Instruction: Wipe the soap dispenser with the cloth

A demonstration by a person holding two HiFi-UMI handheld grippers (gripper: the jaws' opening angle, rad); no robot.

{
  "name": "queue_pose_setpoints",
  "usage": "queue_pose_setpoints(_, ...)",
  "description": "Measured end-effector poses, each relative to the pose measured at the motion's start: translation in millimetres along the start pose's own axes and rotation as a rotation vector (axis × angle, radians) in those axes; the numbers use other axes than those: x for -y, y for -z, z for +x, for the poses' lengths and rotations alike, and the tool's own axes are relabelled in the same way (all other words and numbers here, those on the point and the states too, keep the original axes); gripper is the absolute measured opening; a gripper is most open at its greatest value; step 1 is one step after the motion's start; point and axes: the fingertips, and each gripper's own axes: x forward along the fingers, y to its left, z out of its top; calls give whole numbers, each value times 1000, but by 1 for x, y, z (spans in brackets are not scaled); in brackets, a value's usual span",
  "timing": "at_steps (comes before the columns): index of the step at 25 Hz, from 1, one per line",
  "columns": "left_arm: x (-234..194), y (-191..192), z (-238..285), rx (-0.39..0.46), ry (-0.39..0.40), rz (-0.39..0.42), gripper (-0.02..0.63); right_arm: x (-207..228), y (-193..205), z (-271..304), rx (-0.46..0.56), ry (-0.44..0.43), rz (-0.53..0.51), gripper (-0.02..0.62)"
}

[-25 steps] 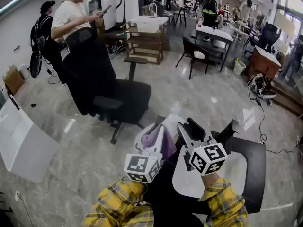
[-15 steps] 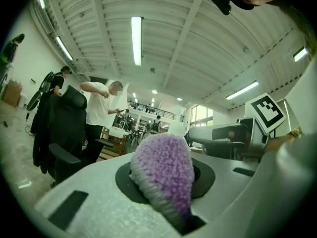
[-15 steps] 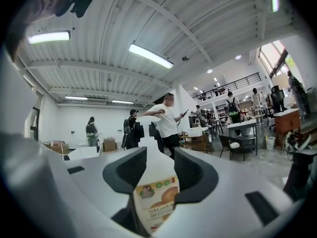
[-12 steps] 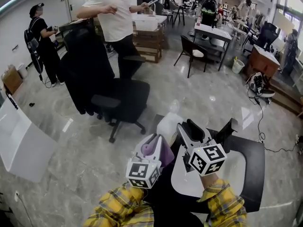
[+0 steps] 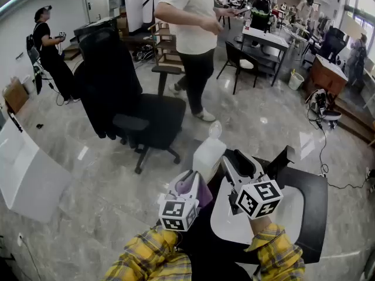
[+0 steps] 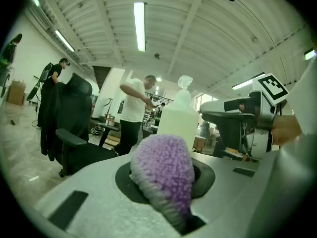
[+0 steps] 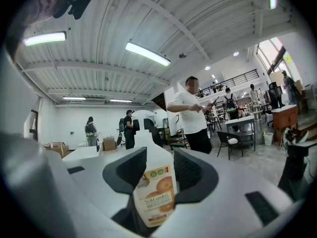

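The soap dispenser point(image 7: 153, 182) stands upright between the fingers point(image 7: 124, 170) of your right gripper point(image 5: 237, 165), which are clamped on its labelled body, pump head above them. Just left of those fingers, your left gripper point(image 5: 186, 192) has its fingers point(image 6: 124, 175) closed on the purple cloth point(image 6: 166, 170), which bulges out past the fingertips toward the bottle's side. I can't tell whether it touches. Both things are in hand, so I judge the wiping itself remains.

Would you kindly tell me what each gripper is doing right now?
Left gripper: shut on the purple cloth.
Right gripper: shut on the soap dispenser.
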Motion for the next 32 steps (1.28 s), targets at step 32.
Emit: queue_pose_setpoints(32,4,-32,-50,7,92,-43,57,-54,-16,53,-231,-789,-271,249)
